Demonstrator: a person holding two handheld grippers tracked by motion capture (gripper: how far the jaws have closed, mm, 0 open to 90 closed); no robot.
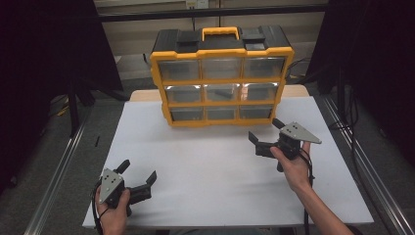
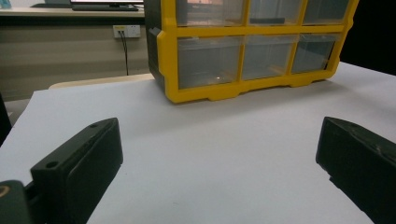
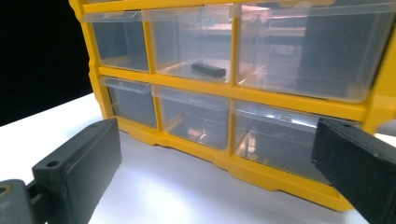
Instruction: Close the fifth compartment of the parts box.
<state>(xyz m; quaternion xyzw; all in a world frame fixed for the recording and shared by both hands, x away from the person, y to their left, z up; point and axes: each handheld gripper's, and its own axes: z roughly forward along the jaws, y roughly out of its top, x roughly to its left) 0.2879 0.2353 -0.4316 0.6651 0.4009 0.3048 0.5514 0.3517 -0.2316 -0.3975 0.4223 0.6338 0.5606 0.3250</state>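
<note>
Drawer cabinet [image 1: 221, 78] looks approached, not yet touched; right gripper [image 1: 265, 136], jaws spread wide, should next close in on a drawer front.

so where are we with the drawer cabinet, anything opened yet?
Nothing looks done: all nine clear drawers of the yellow drawer cabinet appear shut, and the small black block lies in the middle drawer. In hand: the right gripper is open close to the cabinet's lower right, touching nothing. The left gripper is open near the table's front edge. Left: reaching and opening a drawer.
</note>
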